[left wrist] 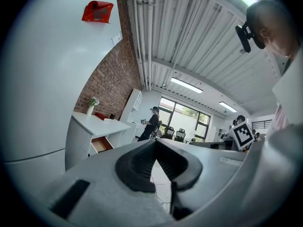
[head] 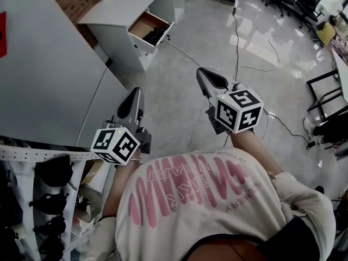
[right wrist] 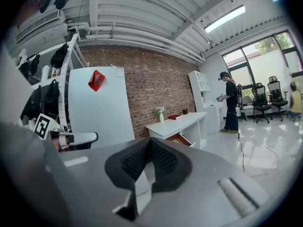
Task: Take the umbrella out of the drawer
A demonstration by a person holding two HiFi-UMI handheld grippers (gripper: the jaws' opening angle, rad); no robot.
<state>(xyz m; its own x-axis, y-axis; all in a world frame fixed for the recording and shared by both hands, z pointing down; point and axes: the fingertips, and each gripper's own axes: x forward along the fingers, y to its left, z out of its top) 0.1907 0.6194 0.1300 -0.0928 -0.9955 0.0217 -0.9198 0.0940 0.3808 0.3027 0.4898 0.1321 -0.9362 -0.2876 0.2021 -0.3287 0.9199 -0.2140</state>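
both tools are empty, each with its jaws closed pad to pad: the left tool (head: pixel 135 97) and, near it on its right, the right tool (head: pixel 204 75). well ahead of the two, the drawer (head: pixel 142 27) of a white worktop (head: pixel 122 7) stands pulled out. the umbrella (head: pixel 157 36) shows as a dark shape lying inside it, well apart from either tool.

Glossy floor (head: pixel 185 91) carries a desk (head: pixel 128 4) and cables (head: pixel 237 42).
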